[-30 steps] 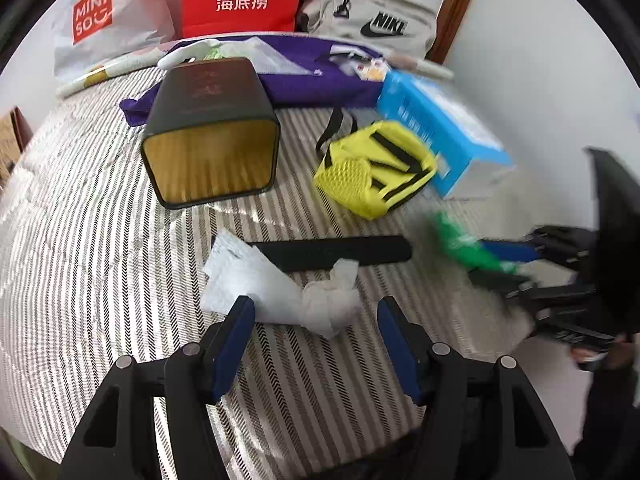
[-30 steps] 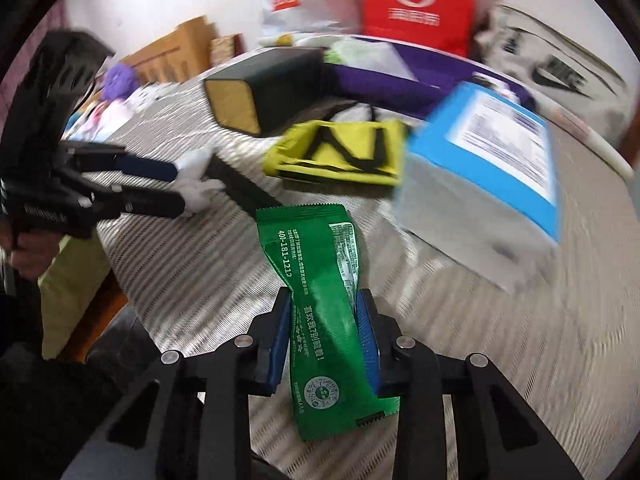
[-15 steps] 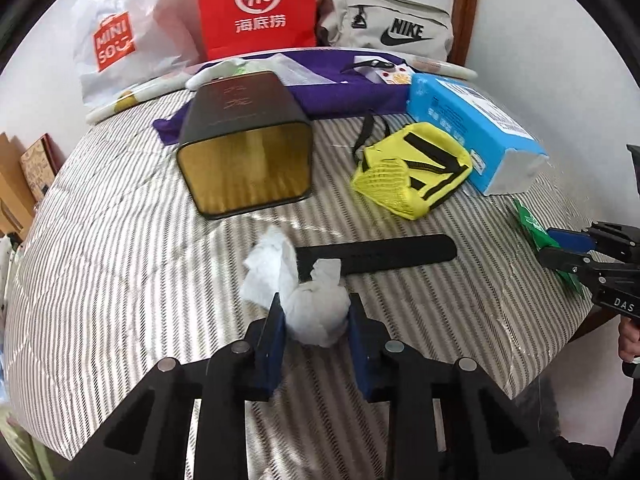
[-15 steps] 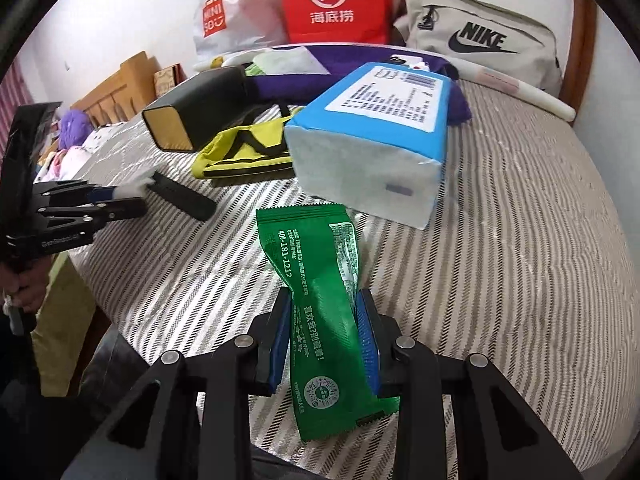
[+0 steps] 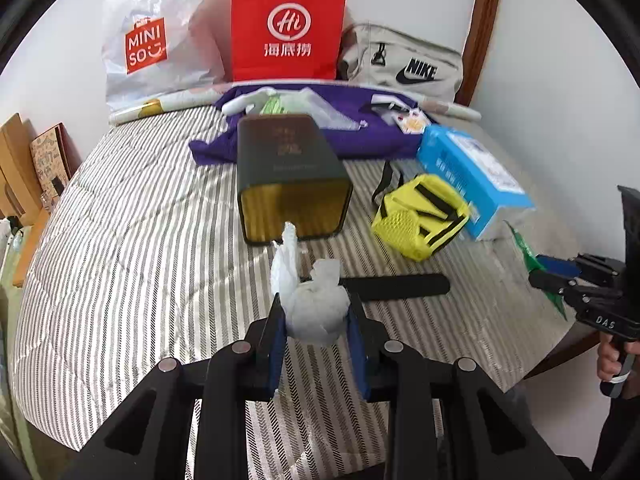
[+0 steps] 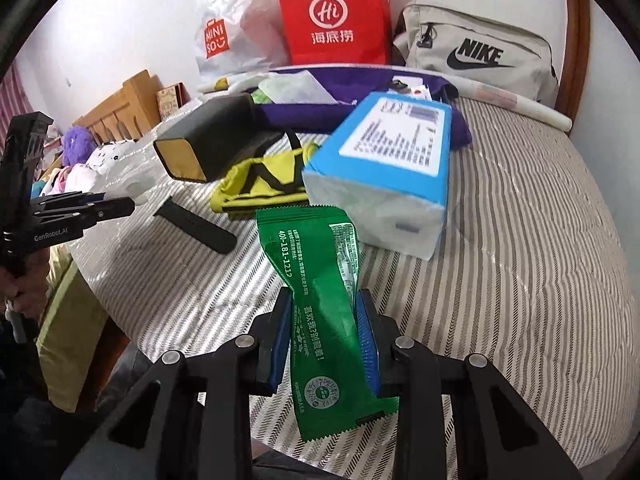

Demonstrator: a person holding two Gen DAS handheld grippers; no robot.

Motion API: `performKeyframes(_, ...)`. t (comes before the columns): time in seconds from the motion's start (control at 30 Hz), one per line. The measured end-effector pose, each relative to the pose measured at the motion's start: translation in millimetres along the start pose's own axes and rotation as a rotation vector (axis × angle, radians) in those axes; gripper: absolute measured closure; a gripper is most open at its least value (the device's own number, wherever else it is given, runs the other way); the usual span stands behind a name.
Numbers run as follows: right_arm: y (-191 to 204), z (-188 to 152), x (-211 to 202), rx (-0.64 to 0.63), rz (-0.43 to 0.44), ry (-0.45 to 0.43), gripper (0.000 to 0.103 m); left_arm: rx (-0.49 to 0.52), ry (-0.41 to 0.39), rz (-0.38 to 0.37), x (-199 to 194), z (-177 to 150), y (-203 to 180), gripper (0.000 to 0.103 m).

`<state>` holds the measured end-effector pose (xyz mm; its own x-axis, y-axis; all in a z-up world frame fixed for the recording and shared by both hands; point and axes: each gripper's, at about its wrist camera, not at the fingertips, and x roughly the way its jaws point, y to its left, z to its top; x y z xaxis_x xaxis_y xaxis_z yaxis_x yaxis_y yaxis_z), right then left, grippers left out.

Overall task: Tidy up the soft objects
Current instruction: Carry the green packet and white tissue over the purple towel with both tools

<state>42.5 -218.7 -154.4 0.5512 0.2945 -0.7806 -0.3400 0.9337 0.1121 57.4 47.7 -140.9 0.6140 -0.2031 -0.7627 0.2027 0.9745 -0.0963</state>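
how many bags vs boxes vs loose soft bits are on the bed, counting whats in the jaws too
Bags: 4 – Miniso bag, red paper bag, Nike bag, yellow mesh pouch
Boxes: 2 – dark tin, blue tissue pack
Loose soft items: 3 – white tissue wad, green packet, purple cloth
Total: 9

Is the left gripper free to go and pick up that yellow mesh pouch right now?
Probably not yet. The left gripper is shut on a crumpled white tissue, so its jaws are occupied. The yellow mesh pouch itself lies uncovered on the striped bedcover, with nothing blocking the path.
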Motion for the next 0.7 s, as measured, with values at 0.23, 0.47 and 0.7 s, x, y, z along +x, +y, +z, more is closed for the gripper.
performKeyframes(0.23,4,12,-17,-0.011,0.017,-0.029,0.072,0.004,-0.044,-0.014,-21,15,-2,0.076)
performKeyframes(0.47,9,30,-35,-0.036,0.035,-0.071,0.072,-0.001,-0.071,-0.011,-33,32,-1,0.076)
performKeyframes(0.7,9,53,-46,-0.047,0.061,-0.111,0.072,0.009,-0.102,-0.004,-42,53,-2,0.076)
